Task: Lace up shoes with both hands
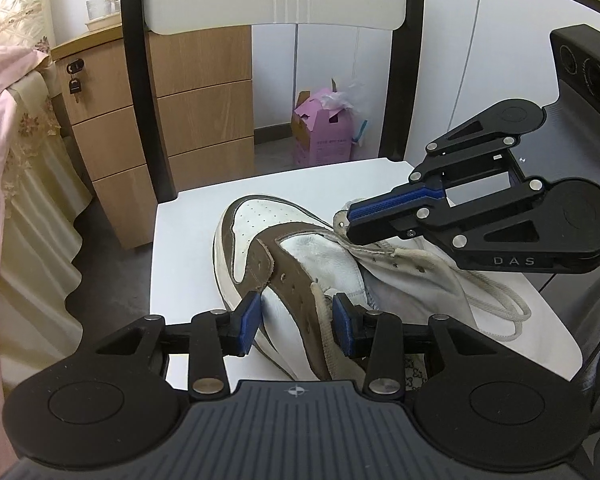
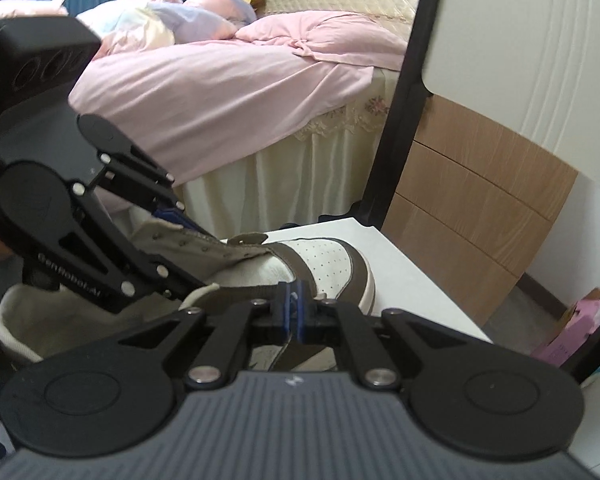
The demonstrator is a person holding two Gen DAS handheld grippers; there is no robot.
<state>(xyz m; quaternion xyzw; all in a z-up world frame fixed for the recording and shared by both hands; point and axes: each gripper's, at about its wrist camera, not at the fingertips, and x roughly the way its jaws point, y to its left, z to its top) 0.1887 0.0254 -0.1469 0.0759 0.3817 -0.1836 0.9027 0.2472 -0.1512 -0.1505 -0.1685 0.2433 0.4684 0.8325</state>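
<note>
Shoe (image 1: 295, 264), laid on its side on a white chair seat (image 1: 187, 220), is straddled by the half-open left tool (image 1: 297, 320) to steady it, while the lace end seems pinched in the closed right tool (image 1: 346, 222) for threading.

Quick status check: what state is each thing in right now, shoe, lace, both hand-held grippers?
Sneaker: on its side on the white chair seat, unlaced.
Shoelace: loose, trailing.
Left hand-held gripper: open, astride the eyelet flap.
Right hand-held gripper: shut at the tongue edge.
</note>
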